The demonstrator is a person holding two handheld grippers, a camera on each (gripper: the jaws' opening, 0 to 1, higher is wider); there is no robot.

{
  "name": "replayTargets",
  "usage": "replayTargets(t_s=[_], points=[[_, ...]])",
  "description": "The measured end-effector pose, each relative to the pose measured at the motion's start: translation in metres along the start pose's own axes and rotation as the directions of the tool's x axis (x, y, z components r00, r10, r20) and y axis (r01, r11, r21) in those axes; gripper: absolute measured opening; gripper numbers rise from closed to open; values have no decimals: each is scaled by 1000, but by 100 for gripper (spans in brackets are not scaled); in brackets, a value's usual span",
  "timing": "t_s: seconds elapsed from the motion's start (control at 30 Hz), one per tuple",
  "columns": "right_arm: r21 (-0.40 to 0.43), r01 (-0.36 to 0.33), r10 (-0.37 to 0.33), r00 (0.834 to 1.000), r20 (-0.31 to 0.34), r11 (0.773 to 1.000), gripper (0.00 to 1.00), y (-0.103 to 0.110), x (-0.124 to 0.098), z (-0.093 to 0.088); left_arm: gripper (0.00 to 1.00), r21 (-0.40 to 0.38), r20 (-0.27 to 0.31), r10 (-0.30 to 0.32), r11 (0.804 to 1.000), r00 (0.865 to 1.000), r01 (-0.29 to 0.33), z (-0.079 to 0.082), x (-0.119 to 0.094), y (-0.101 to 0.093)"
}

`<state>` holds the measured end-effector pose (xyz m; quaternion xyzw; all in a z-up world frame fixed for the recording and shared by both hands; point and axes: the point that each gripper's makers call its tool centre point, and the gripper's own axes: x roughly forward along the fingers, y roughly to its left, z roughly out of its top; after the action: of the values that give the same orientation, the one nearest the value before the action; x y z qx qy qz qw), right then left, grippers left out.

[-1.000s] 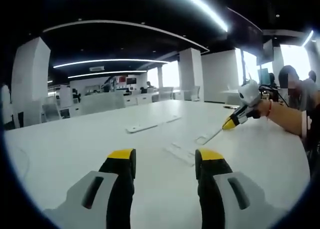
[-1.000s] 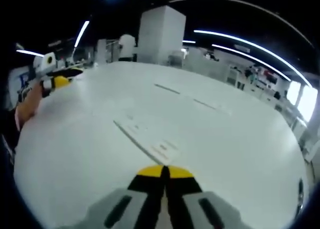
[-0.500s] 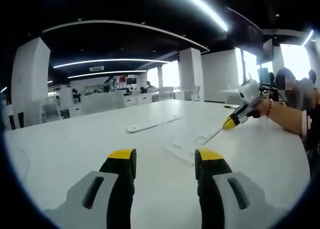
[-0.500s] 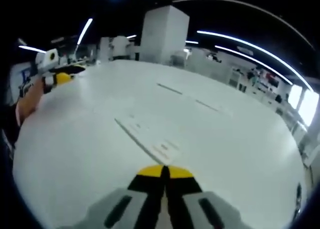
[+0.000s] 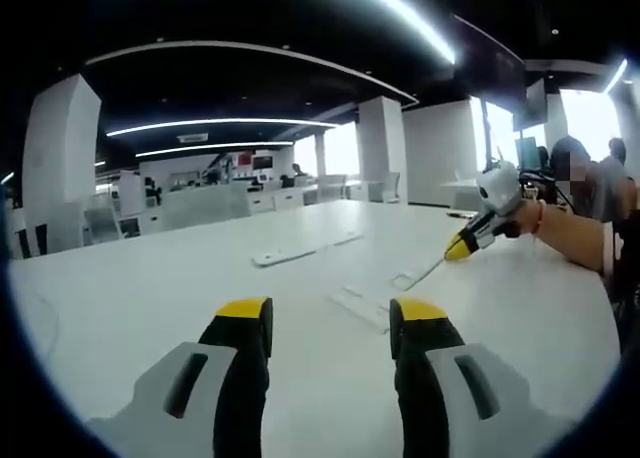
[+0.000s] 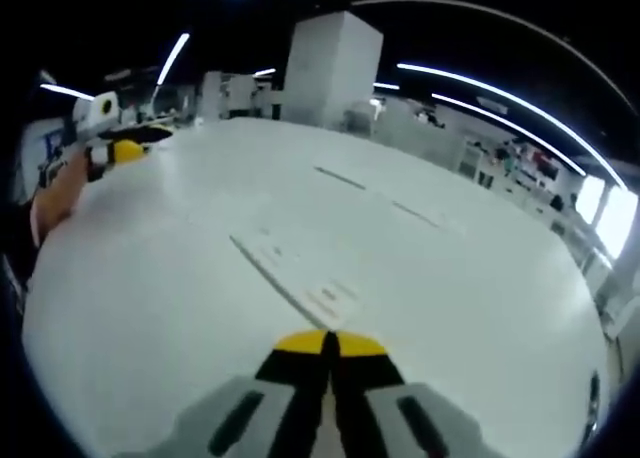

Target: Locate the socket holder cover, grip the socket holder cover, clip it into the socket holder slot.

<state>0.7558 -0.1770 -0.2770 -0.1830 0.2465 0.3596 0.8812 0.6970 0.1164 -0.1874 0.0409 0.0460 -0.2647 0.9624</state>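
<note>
Cover gripped, clipping not yet begun.
White surface [image 5: 130,298] at centre; holder strips [image 5: 362,306] mid-frame; thin cover [image 6: 290,283] pinched in closed right claw [image 6: 329,340], lower centre; left claw [image 5: 330,313] wide apart, empty.

Smooth matt white table [image 5: 150,298], flat white plastic-looking strips [image 6: 300,283] mid-frame, tongs [image 5: 325,323] with matt black plastic and yellow tips.
</note>
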Motion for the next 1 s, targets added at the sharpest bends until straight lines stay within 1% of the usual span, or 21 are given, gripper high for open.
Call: replayTargets(t_s=[1.0], points=[[-4,1,-1,1000,10,1000,4,3,3,2,47,2,-13,3,1000,1000,-3,-5,1,-2]])
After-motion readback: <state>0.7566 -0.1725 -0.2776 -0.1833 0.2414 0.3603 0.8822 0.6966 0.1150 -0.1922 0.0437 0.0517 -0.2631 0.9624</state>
